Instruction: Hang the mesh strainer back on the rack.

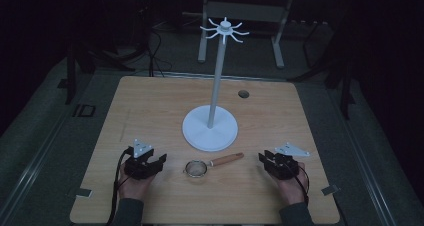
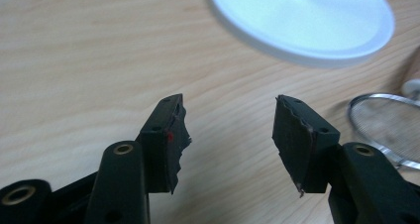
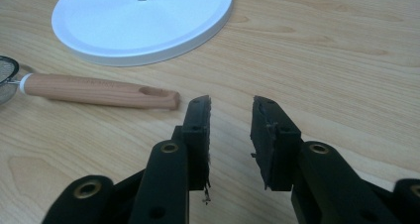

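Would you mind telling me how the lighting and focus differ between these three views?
High view: dim, surroundings nearly black, table murky. Left gripper view: bright, strainer and white base soft. Right gripper view: bright, wooden handle fairly sharp.

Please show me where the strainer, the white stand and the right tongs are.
strainer (image 1: 196, 169), high view, on its mesh bowl.
stand (image 1: 210, 131), high view, on its round base.
right tongs (image 3: 230, 110), right gripper view, midway between the tips.

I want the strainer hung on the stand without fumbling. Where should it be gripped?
Probably the strainer's wooden handle, taken from above by the right gripper: it lies flat, straight and bare, its end toward that gripper, whose jaws stand open and empty.
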Tool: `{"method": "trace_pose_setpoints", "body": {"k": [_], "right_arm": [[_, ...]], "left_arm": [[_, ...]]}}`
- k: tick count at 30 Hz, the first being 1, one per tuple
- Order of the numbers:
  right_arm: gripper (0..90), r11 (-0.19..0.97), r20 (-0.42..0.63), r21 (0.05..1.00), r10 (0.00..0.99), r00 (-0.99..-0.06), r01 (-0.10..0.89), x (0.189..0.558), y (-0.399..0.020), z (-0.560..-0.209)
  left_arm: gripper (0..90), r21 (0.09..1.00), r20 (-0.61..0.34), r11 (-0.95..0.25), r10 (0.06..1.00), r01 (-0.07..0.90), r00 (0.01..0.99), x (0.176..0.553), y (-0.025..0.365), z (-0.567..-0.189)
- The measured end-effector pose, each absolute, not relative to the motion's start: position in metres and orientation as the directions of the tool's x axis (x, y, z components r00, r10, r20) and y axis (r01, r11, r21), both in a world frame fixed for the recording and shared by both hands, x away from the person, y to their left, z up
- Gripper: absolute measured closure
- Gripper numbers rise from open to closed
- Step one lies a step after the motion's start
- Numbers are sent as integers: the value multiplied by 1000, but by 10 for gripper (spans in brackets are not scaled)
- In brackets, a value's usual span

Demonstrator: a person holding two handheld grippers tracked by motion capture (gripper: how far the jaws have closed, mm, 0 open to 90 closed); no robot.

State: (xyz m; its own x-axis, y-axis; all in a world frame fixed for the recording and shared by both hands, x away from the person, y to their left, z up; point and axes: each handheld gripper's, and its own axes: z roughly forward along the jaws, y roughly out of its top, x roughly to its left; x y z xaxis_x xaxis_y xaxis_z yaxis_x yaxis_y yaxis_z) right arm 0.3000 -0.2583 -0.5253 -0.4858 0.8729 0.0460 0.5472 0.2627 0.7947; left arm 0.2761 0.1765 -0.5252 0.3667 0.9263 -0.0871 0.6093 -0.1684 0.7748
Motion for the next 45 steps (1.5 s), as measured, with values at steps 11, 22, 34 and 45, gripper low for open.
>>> {"method": "trace_pose_setpoints", "body": {"k": [11,22,34,45], "right_arm": [[653,264,47,792,872,-486,550,295,-257,-530],[616,251,43,798,883,-468,547,293,-266,-531],[595,237,43,803,893,-449,547,293,-268,-529],[600,183,87,813,901,-425,553,293,-276,-525]], "left_arm": [[501,778,-51,-258,883,573,467,294,145,-503],[502,772,-25,-344,824,534,567,315,103,-491],[493,753,-51,-389,770,531,637,337,76,-486],[501,707,-40,-468,722,530,690,354,57,-485]]}}
